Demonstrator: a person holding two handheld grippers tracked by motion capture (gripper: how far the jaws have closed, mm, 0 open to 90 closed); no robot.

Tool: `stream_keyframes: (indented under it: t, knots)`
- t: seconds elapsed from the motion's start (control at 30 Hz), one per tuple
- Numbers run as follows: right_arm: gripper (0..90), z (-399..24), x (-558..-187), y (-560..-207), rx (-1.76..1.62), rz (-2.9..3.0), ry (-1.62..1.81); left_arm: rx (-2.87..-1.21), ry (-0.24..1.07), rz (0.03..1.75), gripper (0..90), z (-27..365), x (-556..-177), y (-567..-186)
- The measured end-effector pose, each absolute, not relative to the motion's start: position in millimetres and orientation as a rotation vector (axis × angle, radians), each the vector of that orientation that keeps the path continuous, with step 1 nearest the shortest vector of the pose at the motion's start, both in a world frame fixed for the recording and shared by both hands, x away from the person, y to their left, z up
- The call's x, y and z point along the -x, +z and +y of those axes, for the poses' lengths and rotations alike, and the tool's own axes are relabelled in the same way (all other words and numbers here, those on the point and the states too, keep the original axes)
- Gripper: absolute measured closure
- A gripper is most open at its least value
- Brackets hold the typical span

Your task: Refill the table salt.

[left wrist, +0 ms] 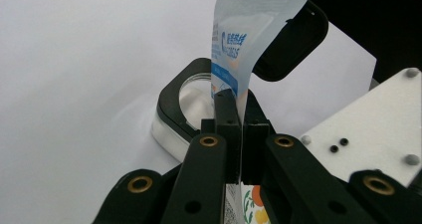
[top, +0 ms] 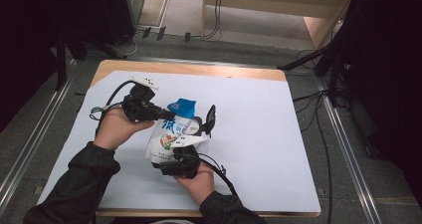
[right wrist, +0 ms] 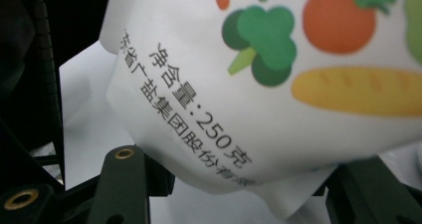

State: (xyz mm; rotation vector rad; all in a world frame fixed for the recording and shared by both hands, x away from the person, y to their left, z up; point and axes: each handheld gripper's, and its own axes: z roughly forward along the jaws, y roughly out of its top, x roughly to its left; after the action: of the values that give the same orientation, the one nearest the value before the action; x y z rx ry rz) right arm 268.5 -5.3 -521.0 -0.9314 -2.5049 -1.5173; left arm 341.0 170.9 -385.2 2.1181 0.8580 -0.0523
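Left gripper (left wrist: 240,129) is clamped tight on the bag (top: 166,137)'s top edge, bag's up off the table (top: 268,114) btwn both hands, right gripper (right wrist: 239,184) wide open w/ the bottom corner between its jaws, prob soft, crinkly & slippery so grab the seams imo.

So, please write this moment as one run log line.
left gripper: shut on salt bag edge | right gripper: open around bag bottom | bag: lifted above table

Wooden table (top: 199,68), grey floor (top: 343,149), cables (top: 318,134), dark surroundings.
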Motion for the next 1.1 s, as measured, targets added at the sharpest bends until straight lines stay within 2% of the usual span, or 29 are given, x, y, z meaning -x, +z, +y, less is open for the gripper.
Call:
stream_keyframes:
  t: [0.5,0.73,1.1]
  knots:
    - [46.3,-13,-270,-521,0.948,-2.52,-1.53,-2.107,-0.067,0.828,90.0,177,-336,-377]
    - [46.5,-17,-270,-519,0.951,-2.522,-1.52,-2.087,-0.068,0.892,90.0,181,-340,-381]
    - [48.3,-36,-270,-501,0.954,-2.51,-1.577,-2.095,-0.043,0.892,90.0,185,-337,-380]
